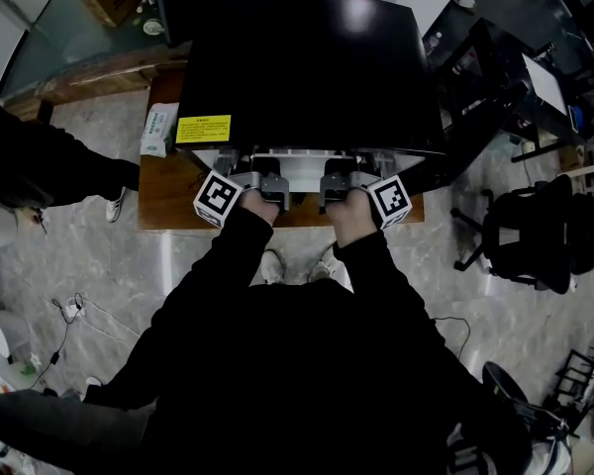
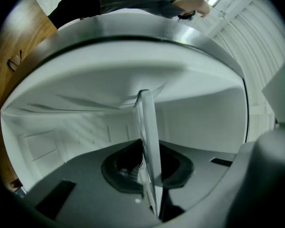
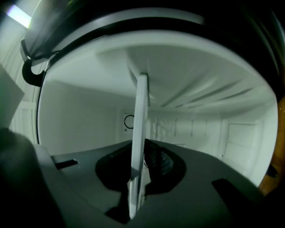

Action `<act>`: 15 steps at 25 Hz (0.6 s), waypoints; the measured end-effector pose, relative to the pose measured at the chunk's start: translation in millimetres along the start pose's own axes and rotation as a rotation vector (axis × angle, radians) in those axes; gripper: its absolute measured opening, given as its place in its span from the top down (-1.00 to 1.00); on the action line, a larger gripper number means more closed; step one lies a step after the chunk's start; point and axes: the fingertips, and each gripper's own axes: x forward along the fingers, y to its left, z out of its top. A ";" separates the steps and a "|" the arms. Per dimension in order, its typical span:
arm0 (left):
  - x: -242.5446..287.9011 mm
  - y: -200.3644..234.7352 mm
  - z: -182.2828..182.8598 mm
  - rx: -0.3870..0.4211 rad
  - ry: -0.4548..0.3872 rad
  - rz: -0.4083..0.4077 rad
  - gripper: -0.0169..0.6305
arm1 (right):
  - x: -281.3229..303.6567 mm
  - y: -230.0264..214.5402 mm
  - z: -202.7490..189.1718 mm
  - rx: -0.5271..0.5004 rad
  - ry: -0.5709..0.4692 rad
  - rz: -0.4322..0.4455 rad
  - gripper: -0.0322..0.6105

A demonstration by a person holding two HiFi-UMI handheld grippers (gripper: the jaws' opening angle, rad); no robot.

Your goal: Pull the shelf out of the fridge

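Grasp made: left gripper (image 1: 269,184) and right gripper (image 1: 335,184), frame centre, each pinch close onto the thin front edge of the shelf (image 1: 302,155). Shelf sits in the fridge (image 1: 307,67), upper centre; next calls for an even, level pull outward

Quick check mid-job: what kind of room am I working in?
Probably an office or lab, not a home kitchen: the small black fridge sits on a wooden table, with an office chair nearby and cables on the floor.
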 end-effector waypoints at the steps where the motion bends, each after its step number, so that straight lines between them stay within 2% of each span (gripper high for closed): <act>1: -2.7 -0.7 -0.2 0.001 0.002 0.000 0.82 | -2.8 0.5 -0.6 -0.001 -0.001 0.001 0.80; 15: -42.1 -7.9 -3.6 -0.010 0.062 0.009 0.82 | -41.7 4.7 -7.7 -0.026 -0.024 0.018 0.80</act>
